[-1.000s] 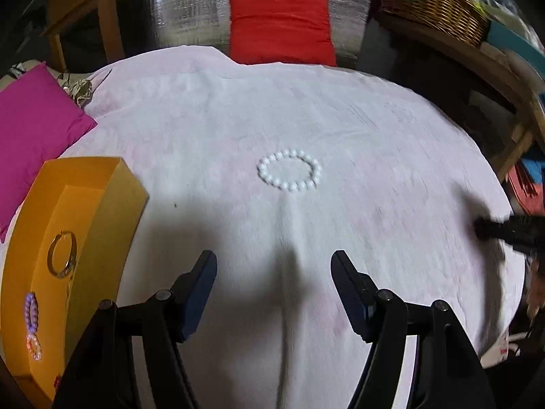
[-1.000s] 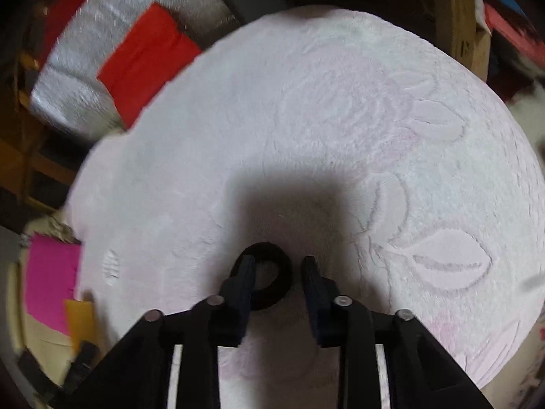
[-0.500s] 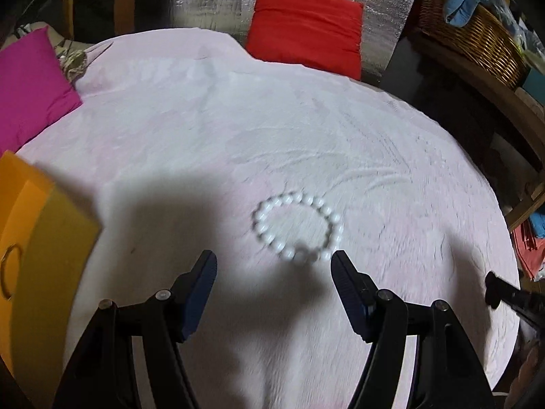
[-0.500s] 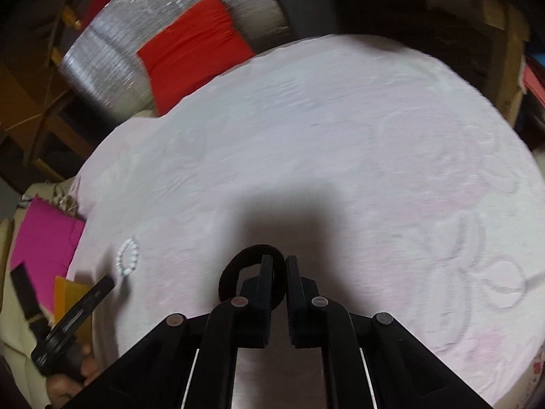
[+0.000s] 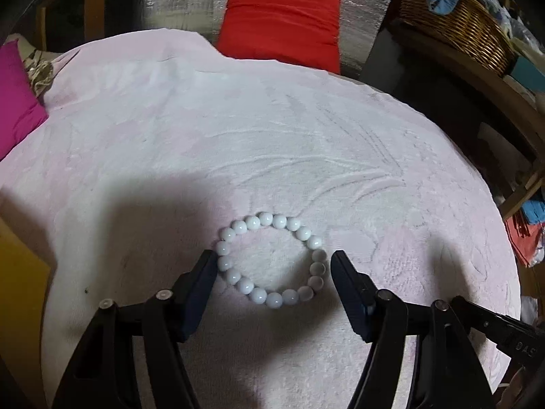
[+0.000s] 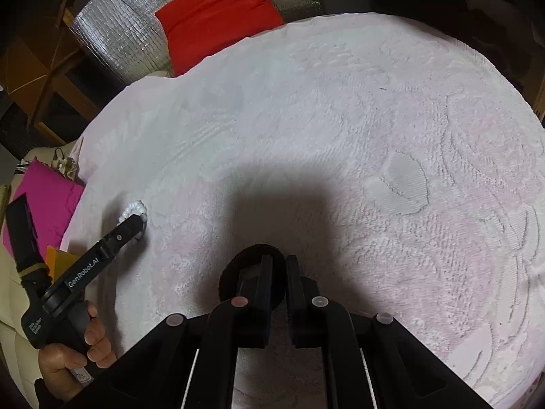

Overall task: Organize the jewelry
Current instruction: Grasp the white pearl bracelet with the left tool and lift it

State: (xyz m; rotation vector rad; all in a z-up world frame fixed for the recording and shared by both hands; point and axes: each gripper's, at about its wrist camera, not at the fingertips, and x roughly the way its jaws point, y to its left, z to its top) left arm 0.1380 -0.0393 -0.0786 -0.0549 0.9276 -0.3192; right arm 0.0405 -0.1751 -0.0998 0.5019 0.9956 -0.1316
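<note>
A white bead bracelet [image 5: 271, 259] lies flat on the pink towel-covered desk [image 5: 306, 136] between the closing, not yet touching fingers of the left gripper [image 5: 272, 264]; light, floppy and likely slippery, best pinched across one beaded side, while the right gripper [image 6: 275, 266] pinches a soft black hair tie [image 6: 235, 272].

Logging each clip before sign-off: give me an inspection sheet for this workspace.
Surface: round table under a pale pink embossed cloth.
Job's things: white bead bracelet flat on the cloth; black ring; corner of the yellow box.
Clutter: nothing seen.
Grippers: left gripper closing, jaws either side of the bracelet; right gripper shut on the black ring.
Cables: nothing seen.
Surroundings: red cushion, magenta cushion, wicker basket.
</note>
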